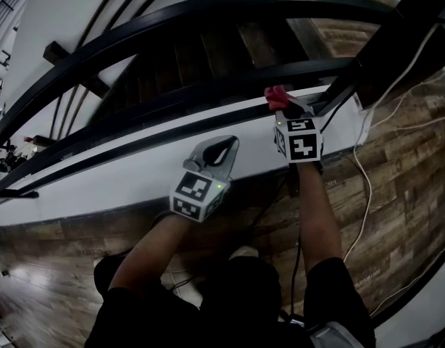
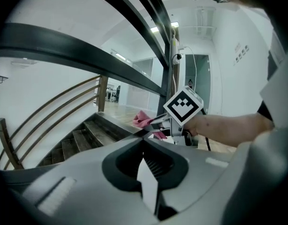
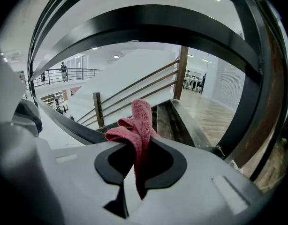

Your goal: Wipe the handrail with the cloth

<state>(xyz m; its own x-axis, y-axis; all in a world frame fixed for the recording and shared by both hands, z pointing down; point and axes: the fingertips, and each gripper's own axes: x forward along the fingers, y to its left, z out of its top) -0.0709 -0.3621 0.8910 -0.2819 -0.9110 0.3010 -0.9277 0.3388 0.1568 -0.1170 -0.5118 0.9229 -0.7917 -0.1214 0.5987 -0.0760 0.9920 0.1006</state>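
pink cloth [image 3: 140, 118], black handrail [image 3: 148, 25]

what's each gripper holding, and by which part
Right gripper: pink terry cloth, pinched at a bunched fold, its loose end sticking up. Left gripper: shut, holding nothing.

The head view looks steeply down from close above onto the black handrail [image 1: 280, 2] and stairs [image 1: 208, 46]. Each gripper view sits close behind its jaws, facing out over those stairs; both catch the pink cloth [image 3: 139, 125].
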